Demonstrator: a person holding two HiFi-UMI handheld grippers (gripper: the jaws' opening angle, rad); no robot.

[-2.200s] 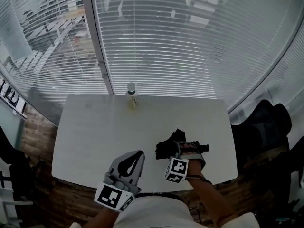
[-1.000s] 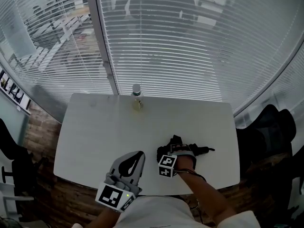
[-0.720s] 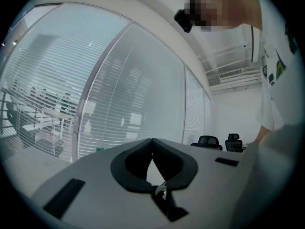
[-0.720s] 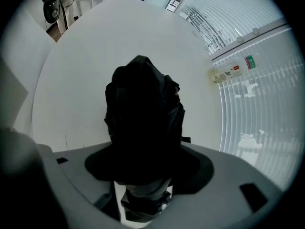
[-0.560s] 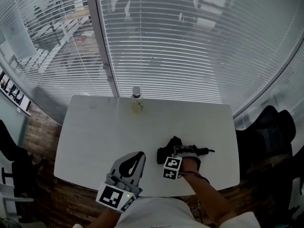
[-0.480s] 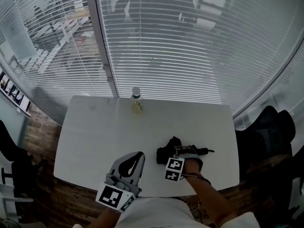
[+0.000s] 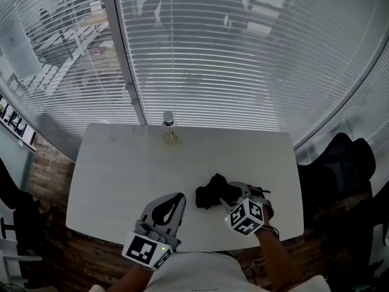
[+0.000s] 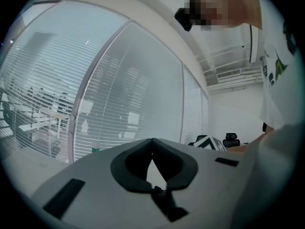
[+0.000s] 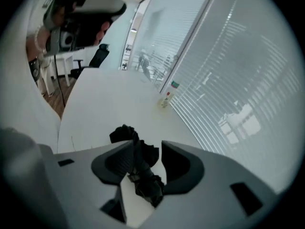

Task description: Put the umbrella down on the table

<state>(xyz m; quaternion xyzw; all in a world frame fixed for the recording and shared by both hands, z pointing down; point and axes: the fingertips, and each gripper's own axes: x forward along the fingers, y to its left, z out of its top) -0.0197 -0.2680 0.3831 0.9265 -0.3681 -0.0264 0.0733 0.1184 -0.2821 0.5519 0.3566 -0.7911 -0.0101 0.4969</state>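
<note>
Black and folded, the umbrella [image 7: 209, 192] lies on the table [image 7: 121, 169], below and just ahead of the right gripper [image 9: 147, 146]. Its jaws have just been closing partway and stand apart above it, gripping nothing. Off to its left, the left gripper [image 8: 152, 141] is closed and empty. The put-down looks done; only pulling away remains.

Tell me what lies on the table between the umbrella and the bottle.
Nothing: in the head view only bare table lies between the umbrella and the bottle; the right gripper view agrees.
</note>
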